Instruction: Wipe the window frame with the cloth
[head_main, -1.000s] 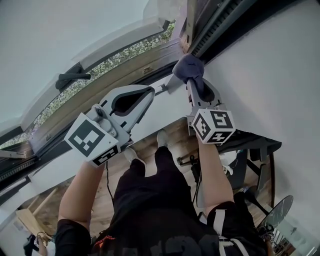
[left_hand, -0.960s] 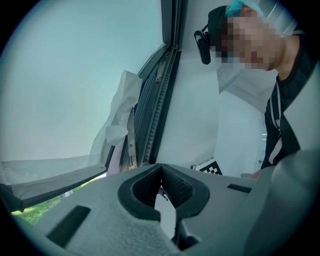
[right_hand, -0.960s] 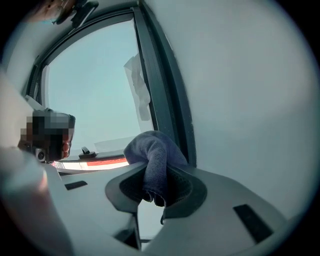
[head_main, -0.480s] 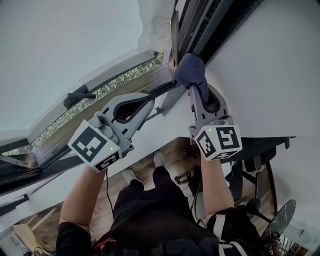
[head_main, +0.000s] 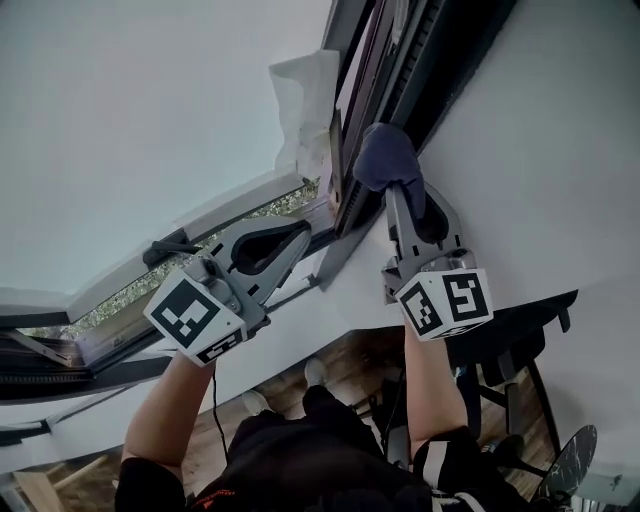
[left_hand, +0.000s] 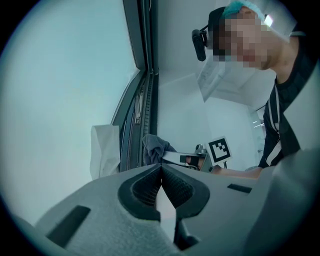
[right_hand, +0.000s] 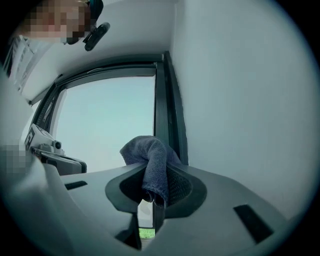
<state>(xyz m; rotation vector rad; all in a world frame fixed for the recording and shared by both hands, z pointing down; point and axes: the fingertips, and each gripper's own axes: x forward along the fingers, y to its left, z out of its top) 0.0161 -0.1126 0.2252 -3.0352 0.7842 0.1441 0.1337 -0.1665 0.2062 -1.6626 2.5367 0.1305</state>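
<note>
The fingers (right_hand: 176, 188) of the right gripper (right_hand: 153, 186) pinch a dark blue-grey woven cloth (right_hand: 150, 156). One folded tail of the cloth runs down between the ribbed pads along the gripper's own length, and the rest bunches into a rounded wad above the fingertips. In the head view that wad (head_main: 384, 158) sits at the tip of the right gripper (head_main: 398, 192) and points up against the dark metal window frame (head_main: 430, 70). The frame's long member runs steeply from lower left to upper right in that view.

The left gripper (left_hand: 161, 171) has its fingers (left_hand: 145, 189) pressed together with nothing between them. It hangs just left of the frame (left_hand: 146, 75), apart from the cloth (left_hand: 155, 148). A crumpled white sheet (head_main: 305, 100) clings to the frame's glass side, and a black window handle (head_main: 170, 247) sits lower on the sash.
</note>
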